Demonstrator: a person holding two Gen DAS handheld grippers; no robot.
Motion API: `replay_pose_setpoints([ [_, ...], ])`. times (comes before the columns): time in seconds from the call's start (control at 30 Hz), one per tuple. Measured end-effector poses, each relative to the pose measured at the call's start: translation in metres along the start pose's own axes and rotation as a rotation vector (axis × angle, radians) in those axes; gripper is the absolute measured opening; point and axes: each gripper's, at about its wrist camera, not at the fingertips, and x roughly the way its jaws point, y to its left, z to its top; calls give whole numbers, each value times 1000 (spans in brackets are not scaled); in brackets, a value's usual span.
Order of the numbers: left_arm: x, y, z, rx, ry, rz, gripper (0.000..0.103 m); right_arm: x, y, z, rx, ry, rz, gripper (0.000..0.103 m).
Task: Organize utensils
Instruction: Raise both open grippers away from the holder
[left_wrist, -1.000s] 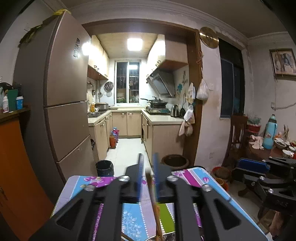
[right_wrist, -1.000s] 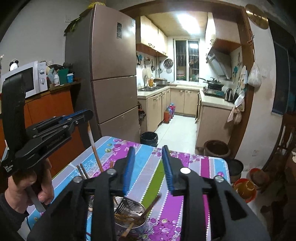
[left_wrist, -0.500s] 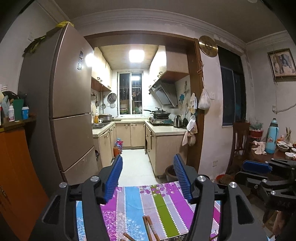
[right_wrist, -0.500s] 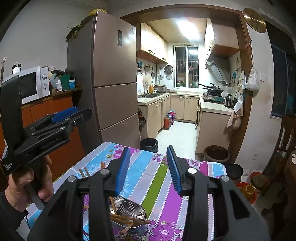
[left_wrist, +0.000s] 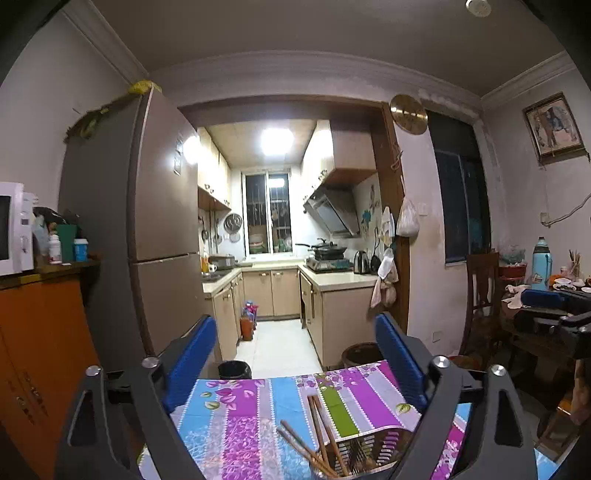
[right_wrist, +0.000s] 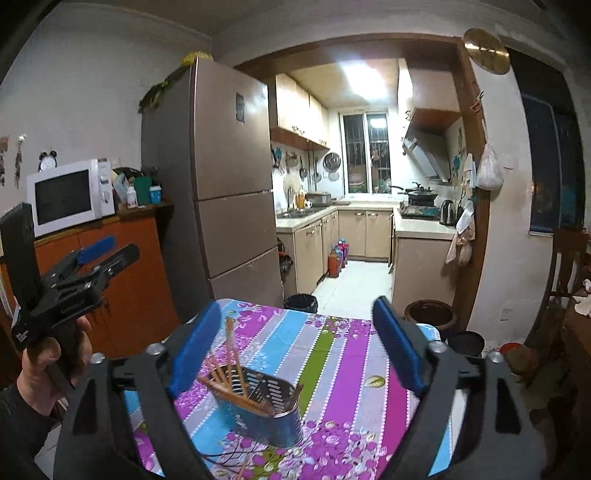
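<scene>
both of your grippers stand released with nothing between the pads: your right gripper (right_wrist: 295, 350) and your left gripper (left_wrist: 295, 363) have just been opening their jaws wide. your left hand (right_wrist: 48, 365) holds its tool off the table's left edge. near the table's near edge sits the metal utensil holder (right_wrist: 266, 402), wooden chopsticks (right_wrist: 229, 365) leaning inside it. beyond, the striped floral tablecloth (right_wrist: 332, 354) runs to the far edge, then the fridge (right_wrist: 229, 184).

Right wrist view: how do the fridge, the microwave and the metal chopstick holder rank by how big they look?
1. fridge, by far the largest.
2. microwave and metal chopstick holder look about alike; the holder sits much nearer the camera, so I won't rank them.
</scene>
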Motion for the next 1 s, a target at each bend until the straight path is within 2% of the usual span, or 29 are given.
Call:
replay_pose_setpoints([
  [0.17,-57,-3,-8,14,-61,6,98,-48,18,-18,-33,-46,-6,96],
  [0.43,-135,-10,-25,7,-117,16,98,-105,42,-52,-49,-101,5,97],
  [0.6,-178,-23,-51,-2,-137,6,98,-131,52,-78,-54,-124,3,97],
  [0.73,-198,-44,-78,20,-126,-11,98,-147,55,-103,-55,-128,1,97],
  [1.0,-205,-84,-148,7,-15,-54,98,-162,53,-159,-32,-100,21,97],
])
